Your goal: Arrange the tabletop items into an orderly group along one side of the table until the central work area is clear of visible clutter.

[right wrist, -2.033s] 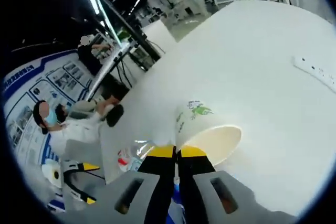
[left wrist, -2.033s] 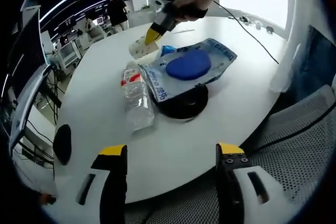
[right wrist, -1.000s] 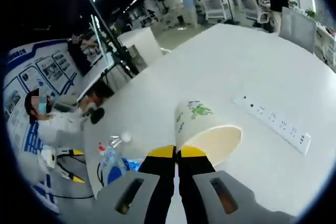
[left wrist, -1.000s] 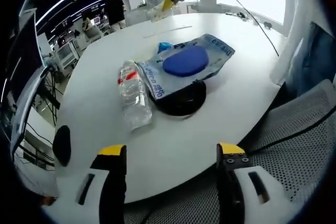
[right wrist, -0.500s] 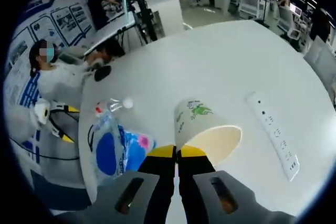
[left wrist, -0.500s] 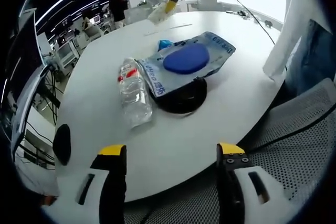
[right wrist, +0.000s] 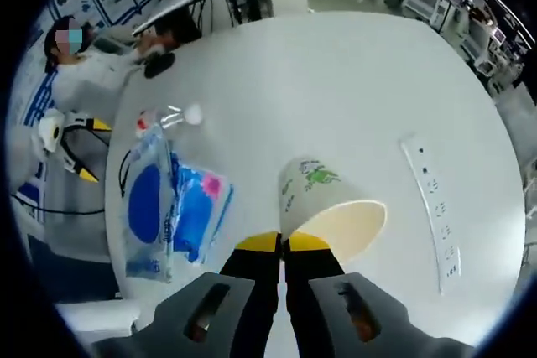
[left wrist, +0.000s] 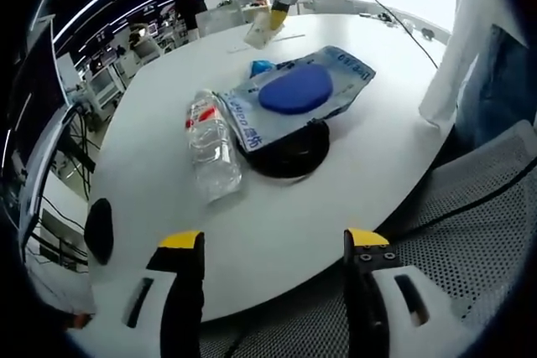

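Lying on its side on the round white table (left wrist: 168, 199), a clear water bottle (left wrist: 212, 150) touches the blue wipes pack (left wrist: 295, 98), over a black disc (left wrist: 289, 155). Left gripper (left wrist: 273, 249) gapes, unloaded. Right gripper (right wrist: 283, 244) pinches a paper cup (right wrist: 327, 207) above the table.
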A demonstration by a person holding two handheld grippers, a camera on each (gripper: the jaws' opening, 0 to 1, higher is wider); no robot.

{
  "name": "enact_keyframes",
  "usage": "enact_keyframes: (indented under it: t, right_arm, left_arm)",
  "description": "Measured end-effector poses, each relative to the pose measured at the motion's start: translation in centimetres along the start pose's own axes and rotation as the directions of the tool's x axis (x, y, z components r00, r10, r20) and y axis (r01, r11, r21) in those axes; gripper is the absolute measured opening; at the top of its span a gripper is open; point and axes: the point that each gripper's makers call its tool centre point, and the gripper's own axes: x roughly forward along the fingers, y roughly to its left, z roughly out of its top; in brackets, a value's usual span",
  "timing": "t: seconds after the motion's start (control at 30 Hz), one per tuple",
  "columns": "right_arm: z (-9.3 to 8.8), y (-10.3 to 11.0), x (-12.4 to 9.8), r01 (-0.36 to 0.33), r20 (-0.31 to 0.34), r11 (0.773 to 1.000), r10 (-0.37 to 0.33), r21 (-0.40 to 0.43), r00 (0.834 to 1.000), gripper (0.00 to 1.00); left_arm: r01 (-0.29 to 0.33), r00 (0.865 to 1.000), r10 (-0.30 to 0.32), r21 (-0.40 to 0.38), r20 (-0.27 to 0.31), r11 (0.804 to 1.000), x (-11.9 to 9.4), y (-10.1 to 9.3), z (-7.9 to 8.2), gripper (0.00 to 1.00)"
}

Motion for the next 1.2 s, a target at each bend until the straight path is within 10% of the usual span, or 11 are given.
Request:
enact_keyframes:
  t: [0.67,0.9,1.03,1.2]
  right_arm:
    - [-3.5,-0.5,1.7,0.052,-0.257,0.937,-0.148,-0.346,0.955,0.00]
    - [-3.6,-1.7,1.8,0.043,-0.303,0.842,-0.241,-0.538,0.922,0.00]
    - [-4.1,-1.7,1.2,-0.016,-0.331,0.692,-0.325,-0.722,0.886,0.00]
    - [-4.6,-1.0,0.9,-0.056,-0.341,0.688,-0.286,-0.724,0.896,0.00]
  left_arm:
    - [-0.004,1.000,0.004,0.004,-0.004,1.000,0.0,0.1,-0.1,0.67]
    - [-0.001,1.000,0.001,0.014,-0.003,1.000,0.1,0.1,-0.2,0.66]
    - [-0.002,1.000,0.002,0.012,-0.004,1.000,0.1,0.1,-0.2,0.66]
    - [-0.002,1.000,0.002,0.008,-0.001,1.000,0.1,0.1,-0.1,0.66]
